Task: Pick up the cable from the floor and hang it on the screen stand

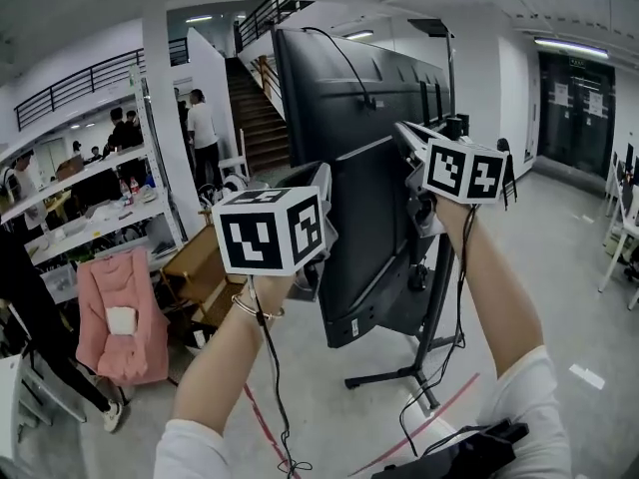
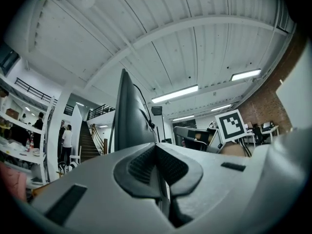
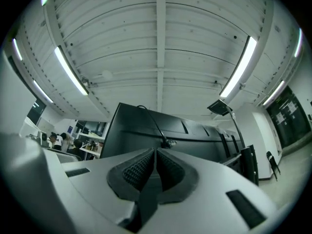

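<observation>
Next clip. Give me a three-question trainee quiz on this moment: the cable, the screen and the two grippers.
1. True or false: the black cable runs from the top edge of the screen down its back.
2. The left gripper has its jaws: A wide apart; B together, empty; C closed on the cable.
3. Does the right gripper hold anything?

Key: 1 true. 2 B. 3 No, its jaws are together with nothing between them.
</observation>
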